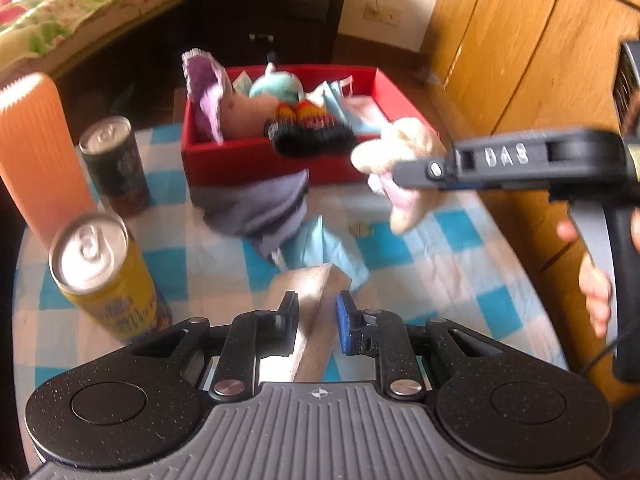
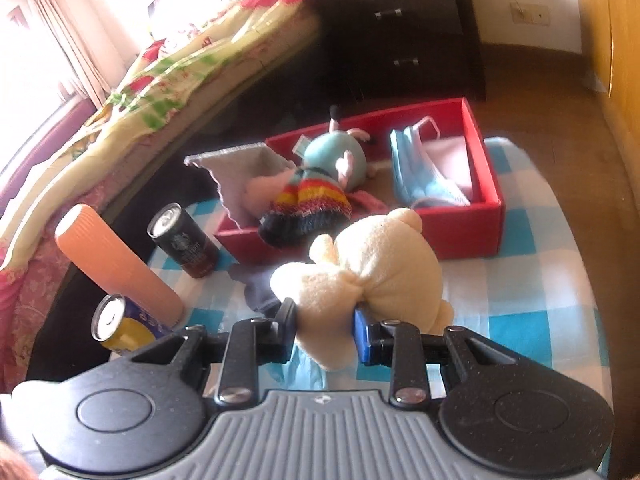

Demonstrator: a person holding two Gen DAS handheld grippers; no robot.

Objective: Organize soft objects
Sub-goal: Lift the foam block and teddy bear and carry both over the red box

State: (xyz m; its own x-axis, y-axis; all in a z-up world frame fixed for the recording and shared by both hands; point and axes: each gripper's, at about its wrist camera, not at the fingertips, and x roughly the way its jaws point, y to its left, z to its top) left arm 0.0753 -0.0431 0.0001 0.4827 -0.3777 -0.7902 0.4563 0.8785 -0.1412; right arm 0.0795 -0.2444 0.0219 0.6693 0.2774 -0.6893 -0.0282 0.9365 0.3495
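Plush, cream, squashy: the cream plush toy [image 2: 360, 268] sits lower centre of the right wrist view, right gripper [image 2: 326, 330] pinching a bunched fold; light, deforms freely, so grip deep on a thick part or it may slip. Left gripper [image 1: 318, 318] at bottom centre of its view nips a pale stiff-looking folded piece [image 1: 316, 292], possibly card, blurred. Mid-frame a grey cloth [image 1: 260, 208] drapes off the red box [image 2: 486, 184], which already holds a striped knit hat [image 2: 308, 206], teal plush [image 2: 336, 154] and blue masks [image 2: 416, 176].
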